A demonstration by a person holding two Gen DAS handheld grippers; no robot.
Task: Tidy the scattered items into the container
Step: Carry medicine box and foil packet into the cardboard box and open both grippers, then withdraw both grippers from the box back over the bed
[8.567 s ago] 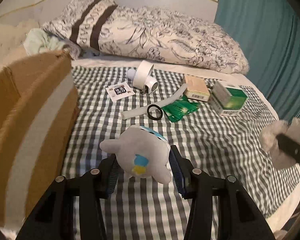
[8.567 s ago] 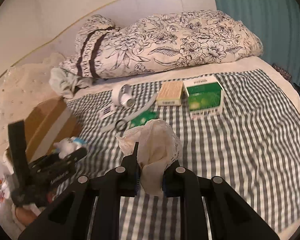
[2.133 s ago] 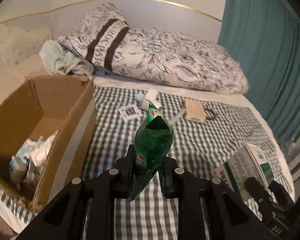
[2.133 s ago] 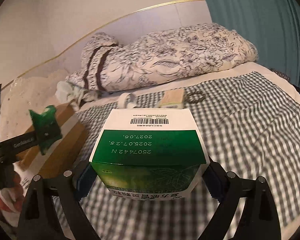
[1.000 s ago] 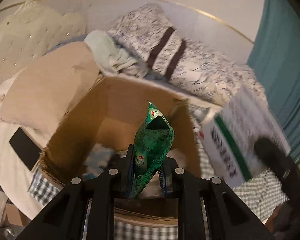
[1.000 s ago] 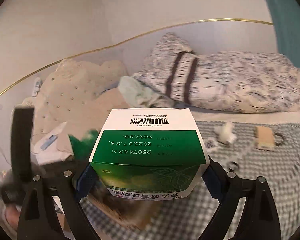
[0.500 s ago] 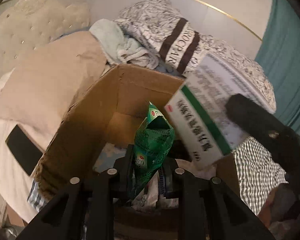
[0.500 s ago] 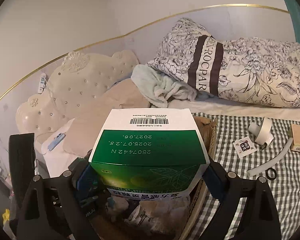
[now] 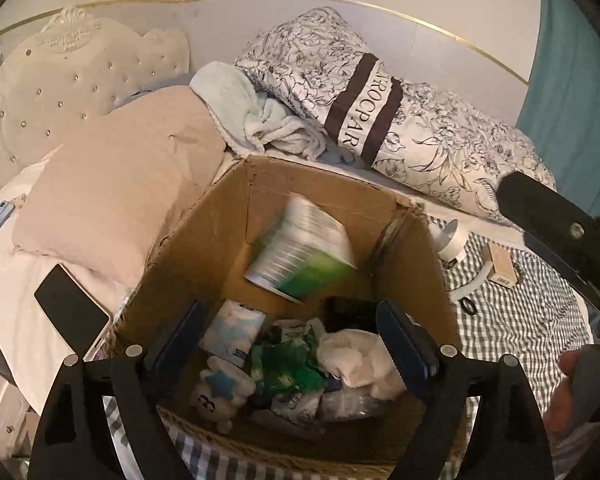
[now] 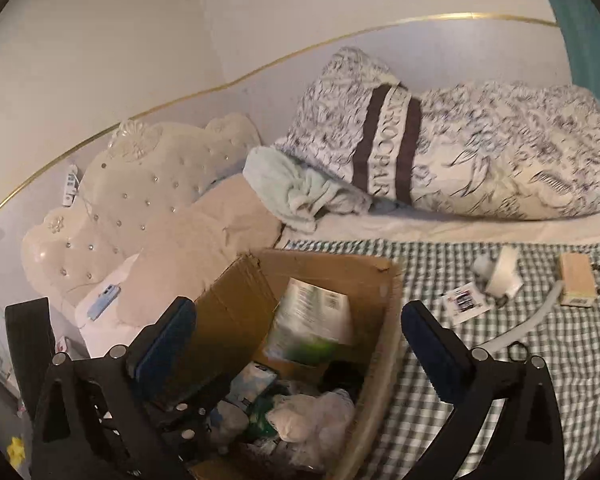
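Both wrist views look steeply down, close, into the box (image 9: 256,184) (image 10: 340,268); the right view sits farther right, taking in more checked sheet (image 10: 540,360).

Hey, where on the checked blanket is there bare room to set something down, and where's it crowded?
The checked blanket is bare along its near right part, below the white tube. It is crowded farther back, around the label card, tape roll and small tan box. The cardboard box is nearly full.
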